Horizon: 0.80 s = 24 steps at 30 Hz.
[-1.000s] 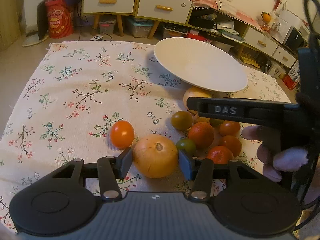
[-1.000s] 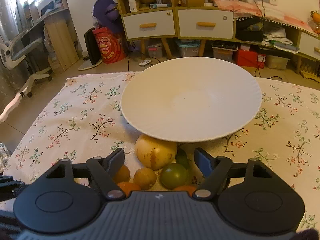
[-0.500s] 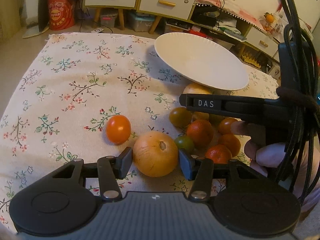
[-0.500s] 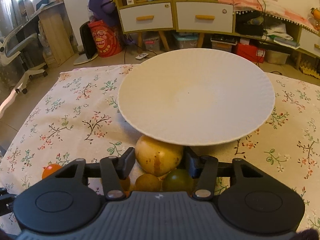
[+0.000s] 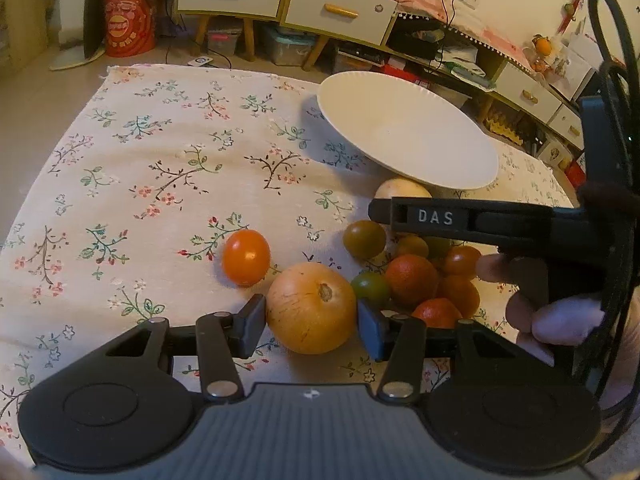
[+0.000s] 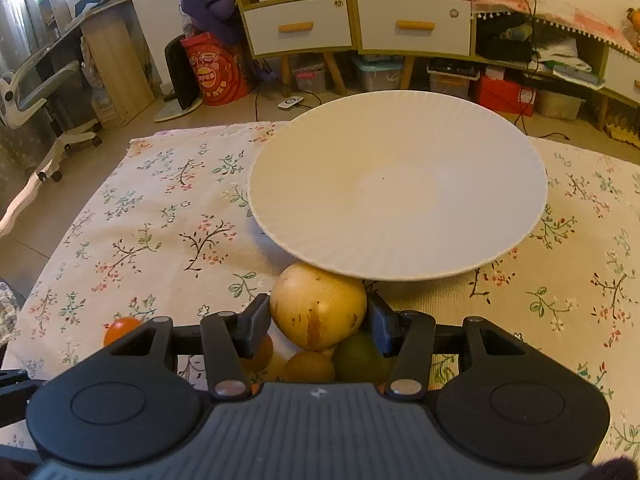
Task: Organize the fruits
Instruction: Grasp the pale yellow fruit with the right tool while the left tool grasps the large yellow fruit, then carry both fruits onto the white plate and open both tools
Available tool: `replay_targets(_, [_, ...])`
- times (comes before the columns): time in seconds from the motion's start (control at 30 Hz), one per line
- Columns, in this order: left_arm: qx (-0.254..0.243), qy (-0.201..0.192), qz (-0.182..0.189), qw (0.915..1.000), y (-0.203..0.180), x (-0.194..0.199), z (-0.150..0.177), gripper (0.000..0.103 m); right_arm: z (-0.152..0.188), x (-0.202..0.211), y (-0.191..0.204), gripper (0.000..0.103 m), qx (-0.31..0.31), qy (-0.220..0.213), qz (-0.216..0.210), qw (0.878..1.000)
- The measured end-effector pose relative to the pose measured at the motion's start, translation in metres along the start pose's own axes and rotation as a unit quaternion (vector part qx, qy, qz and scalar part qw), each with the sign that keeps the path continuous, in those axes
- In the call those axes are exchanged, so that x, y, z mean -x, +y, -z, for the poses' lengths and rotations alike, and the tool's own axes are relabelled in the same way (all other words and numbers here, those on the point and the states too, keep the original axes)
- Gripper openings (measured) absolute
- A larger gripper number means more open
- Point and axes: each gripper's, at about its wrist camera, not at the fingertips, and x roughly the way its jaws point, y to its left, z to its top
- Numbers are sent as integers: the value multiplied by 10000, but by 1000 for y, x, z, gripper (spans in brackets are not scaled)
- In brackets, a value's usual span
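Since a second ago, your right gripper (image 6: 318,322) has been closing in: its fingers were spread well wide of the pale yellow fruit (image 6: 318,306), and now they are pressing on both of its flanks. Your left gripper (image 5: 312,322) is sitting much as it was, its fingers flanking the orange fruit (image 5: 311,307), touching or very nearly so on each side; I cannot tell whether they are truly gripping.

The yellow fruit is resting on the floral cloth (image 6: 160,220) right at the near rim of the white plate (image 6: 400,188), partly tucked under the overhang. That is the relation you are working with: the plate is lying straight ahead of the right fingers and higher than the fruit, so you are probably needing to lift and draw back a little before going forward over the rim.

The right hand is the nearer one to the plate. The small tomatoes (image 5: 412,276) are clustering just beside the orange fruit, between the two grippers.
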Motion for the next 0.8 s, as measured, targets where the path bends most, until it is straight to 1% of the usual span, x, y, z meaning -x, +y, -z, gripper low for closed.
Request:
replay_targets(0.43, [44,-161,67,9998,-3,10,-6,27,-2,23,0,47,-35,96,-269,9996])
replay_targets(0.8, [6,-432,206,9989,-19,16,-19,27,-9,46,-16,47,-288,-234,-288,9989])
